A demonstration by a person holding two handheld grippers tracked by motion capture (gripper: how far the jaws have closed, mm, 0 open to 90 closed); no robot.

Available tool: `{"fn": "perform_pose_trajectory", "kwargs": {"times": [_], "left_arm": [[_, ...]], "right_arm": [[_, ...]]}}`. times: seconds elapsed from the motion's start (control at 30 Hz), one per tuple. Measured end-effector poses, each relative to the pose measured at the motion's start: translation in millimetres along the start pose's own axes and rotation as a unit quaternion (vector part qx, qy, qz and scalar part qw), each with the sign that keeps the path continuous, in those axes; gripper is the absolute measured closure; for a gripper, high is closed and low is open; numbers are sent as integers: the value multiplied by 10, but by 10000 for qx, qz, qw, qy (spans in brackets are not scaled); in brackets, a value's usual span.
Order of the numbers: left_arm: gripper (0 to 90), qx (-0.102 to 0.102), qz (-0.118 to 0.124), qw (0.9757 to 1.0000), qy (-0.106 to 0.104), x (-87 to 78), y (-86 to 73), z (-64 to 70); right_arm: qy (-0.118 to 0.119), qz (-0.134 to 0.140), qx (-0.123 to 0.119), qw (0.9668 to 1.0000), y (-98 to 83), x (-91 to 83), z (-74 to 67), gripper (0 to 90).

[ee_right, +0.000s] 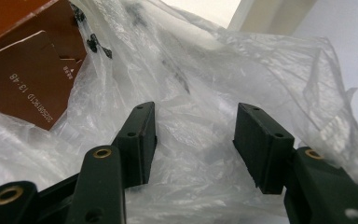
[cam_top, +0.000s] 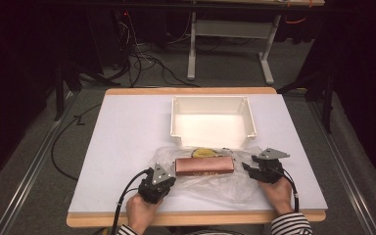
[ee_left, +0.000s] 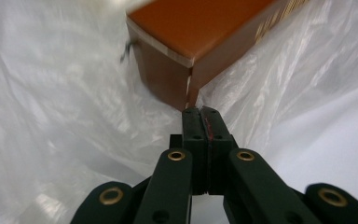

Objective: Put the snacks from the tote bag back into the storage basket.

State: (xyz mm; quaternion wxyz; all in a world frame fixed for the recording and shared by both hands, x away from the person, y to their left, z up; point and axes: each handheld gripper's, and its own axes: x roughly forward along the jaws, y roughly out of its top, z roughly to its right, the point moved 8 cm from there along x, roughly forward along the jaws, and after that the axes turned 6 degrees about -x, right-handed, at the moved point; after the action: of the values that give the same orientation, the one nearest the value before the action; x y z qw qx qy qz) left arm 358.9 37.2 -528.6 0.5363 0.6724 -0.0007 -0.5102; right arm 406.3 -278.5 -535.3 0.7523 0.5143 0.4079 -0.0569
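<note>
My left tongs [cam_top: 162, 180] are clamped tight, pads pressed together (pointing forward and down); my right tongs [cam_top: 252, 170] stand half apart, both hands low near me.

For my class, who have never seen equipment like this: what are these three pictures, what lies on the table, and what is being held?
A person holds a hand-held gripper in each hand, each a two-jawed tool. One picture looks down from above; the other two come from cameras riding on each tool. On the white table lie a clear plastic bag, a brown box on it, and an empty white tray behind. The left hand-held gripper is closed, apparently pinching the bag by the box's corner. The right hand-held gripper is open over the bag, gripping nothing.
</note>
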Motion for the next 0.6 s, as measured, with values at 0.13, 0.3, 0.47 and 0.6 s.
{"fn": "perform_pose_trajectory", "kwargs": {"times": [0.13,0.3,0.47,0.6], "left_arm": [[899,-139,58,9998,122,23,-19,-91],[772,-193,108,9994,263,-4,-12,-74],[633,-81,246,9996,122,-215,74,58],[579,-118,420,9990,97,-356,156,81]], "right_arm": [[-6,-2,9,10000,0,0,-1,493],[-3,0,15,10000,0,1,1,493],[-4,2,11,10000,0,0,2,493],[1,2,17,10000,0,0,1,493]]}}
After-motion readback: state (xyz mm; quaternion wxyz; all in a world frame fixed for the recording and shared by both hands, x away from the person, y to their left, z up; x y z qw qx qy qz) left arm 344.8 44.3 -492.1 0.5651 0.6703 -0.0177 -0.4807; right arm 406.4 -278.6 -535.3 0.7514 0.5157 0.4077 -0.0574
